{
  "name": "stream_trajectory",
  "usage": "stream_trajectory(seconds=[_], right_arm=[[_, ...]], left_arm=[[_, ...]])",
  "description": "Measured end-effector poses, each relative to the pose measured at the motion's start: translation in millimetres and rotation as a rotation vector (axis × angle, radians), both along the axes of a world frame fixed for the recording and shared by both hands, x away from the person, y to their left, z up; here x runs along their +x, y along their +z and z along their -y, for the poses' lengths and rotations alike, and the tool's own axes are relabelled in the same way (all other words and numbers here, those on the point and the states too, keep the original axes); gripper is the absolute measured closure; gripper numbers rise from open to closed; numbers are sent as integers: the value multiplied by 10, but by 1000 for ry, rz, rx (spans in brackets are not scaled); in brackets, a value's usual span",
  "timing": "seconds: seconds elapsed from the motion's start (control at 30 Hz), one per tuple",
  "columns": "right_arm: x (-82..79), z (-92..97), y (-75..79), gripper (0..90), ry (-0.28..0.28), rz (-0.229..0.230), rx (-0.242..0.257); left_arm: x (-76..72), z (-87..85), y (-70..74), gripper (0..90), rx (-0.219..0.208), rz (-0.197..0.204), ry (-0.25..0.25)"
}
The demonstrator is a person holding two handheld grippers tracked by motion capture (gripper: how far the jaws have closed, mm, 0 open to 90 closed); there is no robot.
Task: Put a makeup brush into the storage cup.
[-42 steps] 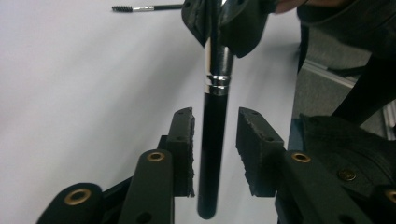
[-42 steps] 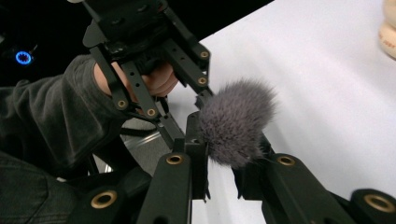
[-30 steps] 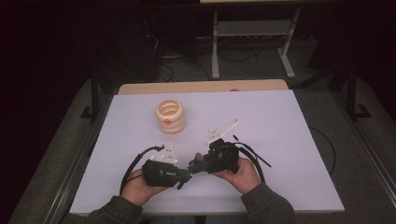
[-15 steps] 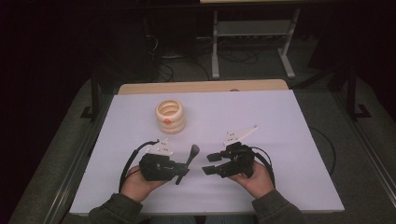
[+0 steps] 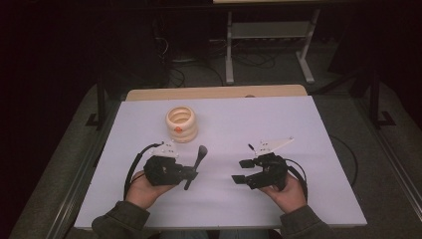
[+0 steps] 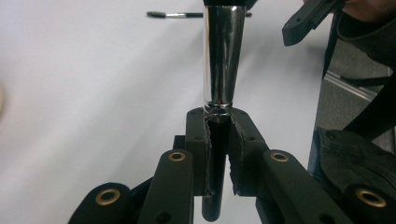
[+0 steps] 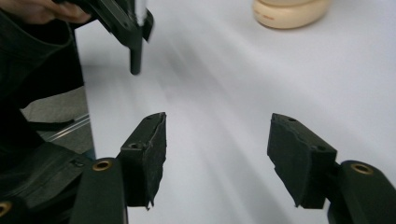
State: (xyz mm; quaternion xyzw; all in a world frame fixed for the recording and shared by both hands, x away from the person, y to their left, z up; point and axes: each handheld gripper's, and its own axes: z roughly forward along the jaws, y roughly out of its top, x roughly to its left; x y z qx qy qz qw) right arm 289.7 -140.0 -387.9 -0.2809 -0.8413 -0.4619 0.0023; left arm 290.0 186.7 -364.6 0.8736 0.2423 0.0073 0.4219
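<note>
We hold the makeup brush (image 5: 195, 167) in the left gripper (image 5: 191, 173), its pads pinched narrow around the black handle just below the chrome ferrule, as the left gripper view shows (image 6: 218, 140). From above, the brush stands clear of the white table (image 5: 308, 129), its long axis running away from us and tilting slightly to the right, the dark head at the far end and the handle butt poking out on our side of the jaws. The right gripper (image 5: 241, 172) sits off to the right of it with open space between; its jaws have just been opening and now stand wide with nothing between the pads (image 7: 149, 154). In the right gripper view the brush's handle end (image 7: 136, 58) hangs at the upper left, gripped by the other tool.

The relation that matters for us: the brush lies to the left of the right gripper's fingers, roughly crosswise to the line along which those open jaws point. The left hand (image 5: 144, 186) already has it, so it is the nearer one. A cream ringed holder (image 5: 181, 123) stands on the table beyond the left gripper, well apart from the brush head; we judge it the likely destination. A second slim brush (image 6: 187, 15) lies flat on the table further off
</note>
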Motion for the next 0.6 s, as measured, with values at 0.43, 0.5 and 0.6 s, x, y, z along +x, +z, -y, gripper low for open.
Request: stream_trajectory(seconds=[0.43, 0.5, 0.6], right_arm=[[-34, 353, -58, 330, -85, 16, -20], [-43, 392, -74, 326, -94, 22, -27], [-64, 443, -85, 323, -105, 25, -35]], left_arm=[[244, -217, 116, 793, -28, -9, 86], [282, -244, 148, 792, -39, -10, 98], [333, -288, 186, 792, -58, -1, 121]])
